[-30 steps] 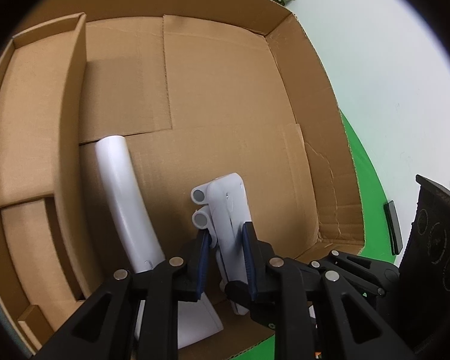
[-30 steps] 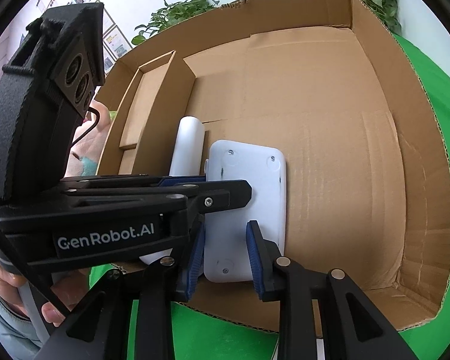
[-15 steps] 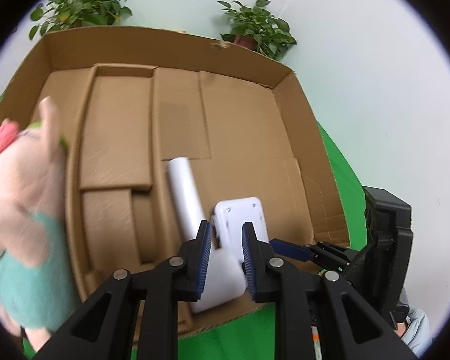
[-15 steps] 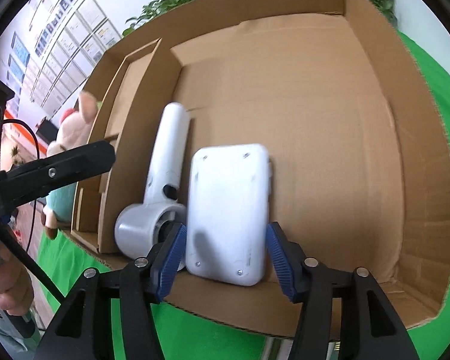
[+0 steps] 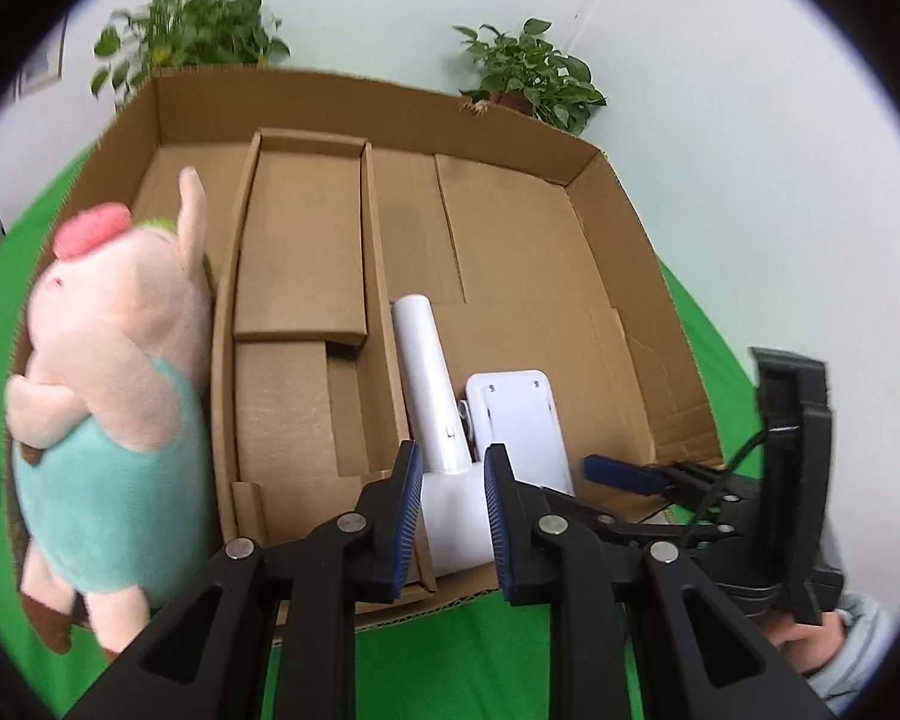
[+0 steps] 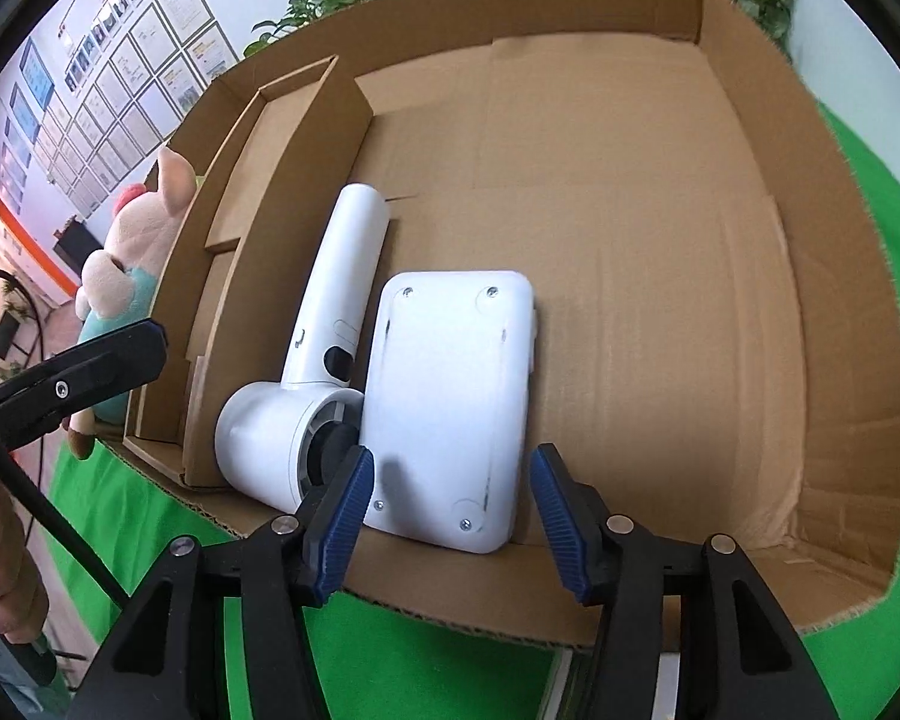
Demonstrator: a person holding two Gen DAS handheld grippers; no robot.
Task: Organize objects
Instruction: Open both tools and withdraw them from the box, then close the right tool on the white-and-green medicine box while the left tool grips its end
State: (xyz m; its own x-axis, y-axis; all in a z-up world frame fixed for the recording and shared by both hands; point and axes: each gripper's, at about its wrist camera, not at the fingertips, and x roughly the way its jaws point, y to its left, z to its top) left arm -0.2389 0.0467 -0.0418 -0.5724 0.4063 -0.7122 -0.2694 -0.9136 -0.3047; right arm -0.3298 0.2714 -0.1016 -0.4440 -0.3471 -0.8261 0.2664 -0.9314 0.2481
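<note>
Green cloth (image 5: 480,642) covers the table under an open cardboard box (image 6: 630,180); potted plants (image 5: 528,78) stand against the pale wall behind it, and framed papers (image 6: 120,78) hang on the wall far to the left of my right jaws.

Right gripper (image 6: 450,480): I see its jaws at medium width, having just been opening. The near end of the white flat device (image 6: 450,390) lies between the blue pads, which stand clear of both its sides. The device rests underside up on the box floor, just past the near wall.

Touching the device on the left of these jaws lies the white hair dryer (image 6: 336,276), head toward the jaws, handle pointing away, alongside a cardboard insert (image 5: 300,240) that fills the left part of the box.

Left gripper (image 5: 453,510): I see its jaws narrow, gripping nothing, held above the near wall of the box. The dryer's head shows through the gap, beyond the pads.

Plush pig (image 5: 114,360): it stands upright outside the box, against the box's left wall, well left of the left jaws.

A person's hand (image 6: 0,540) shows at the left edge of the right wrist view.
</note>
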